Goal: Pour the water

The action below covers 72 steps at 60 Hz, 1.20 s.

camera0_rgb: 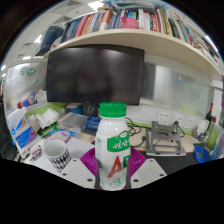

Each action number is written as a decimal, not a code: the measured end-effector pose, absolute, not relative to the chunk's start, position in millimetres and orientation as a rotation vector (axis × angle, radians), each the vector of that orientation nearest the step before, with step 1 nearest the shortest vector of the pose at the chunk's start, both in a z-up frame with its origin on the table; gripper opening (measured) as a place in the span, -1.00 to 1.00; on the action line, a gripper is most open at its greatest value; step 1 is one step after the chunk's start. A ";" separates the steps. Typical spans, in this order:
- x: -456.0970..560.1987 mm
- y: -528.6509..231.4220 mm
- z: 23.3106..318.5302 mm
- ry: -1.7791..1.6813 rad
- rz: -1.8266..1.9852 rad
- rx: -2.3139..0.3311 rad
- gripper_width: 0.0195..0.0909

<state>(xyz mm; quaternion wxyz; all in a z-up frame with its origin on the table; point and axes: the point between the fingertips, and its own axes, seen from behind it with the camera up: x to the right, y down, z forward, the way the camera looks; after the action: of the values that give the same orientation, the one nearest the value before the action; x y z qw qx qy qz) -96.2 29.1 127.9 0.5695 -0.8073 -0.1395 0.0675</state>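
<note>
**Bottle held upright in the hand-held gripper**

The white plastic bottle with a green screw cap and a red-and-green label (114,146) stands upright nearest the camera, clamped between the two purple pads (93,160) of the hand-held gripper (115,163), whose fingers press on its lower sides. Just beside it, on the cluttered counter (70,125), sits a white ceramic mug with dark markings (56,152). Beyond the bottle a large dark monitor screen (95,74) faces the camera, and above it a wooden shelf lined with books (130,22) runs across the wall.
</note>
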 end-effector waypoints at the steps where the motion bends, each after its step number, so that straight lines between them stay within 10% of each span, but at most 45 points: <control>1: -95.9 31.1 125.6 -0.316 0.165 -1.890 -0.58; 25: -84.6 29.0 90.1 -0.230 0.223 -1.785 -0.49; 35: -85.7 27.9 88.5 -0.275 0.183 -1.786 -0.04; 43: -79.6 17.7 71.2 -0.225 0.183 -1.888 0.89; 57: -55.3 -41.2 80.4 -0.153 0.167 -2.031 0.86; 72: -33.4 -68.6 153.5 -0.144 0.211 -2.050 0.83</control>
<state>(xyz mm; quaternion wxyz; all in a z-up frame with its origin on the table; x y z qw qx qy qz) -33.4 -68.6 153.5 0.5122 -0.8523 -0.0599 0.0877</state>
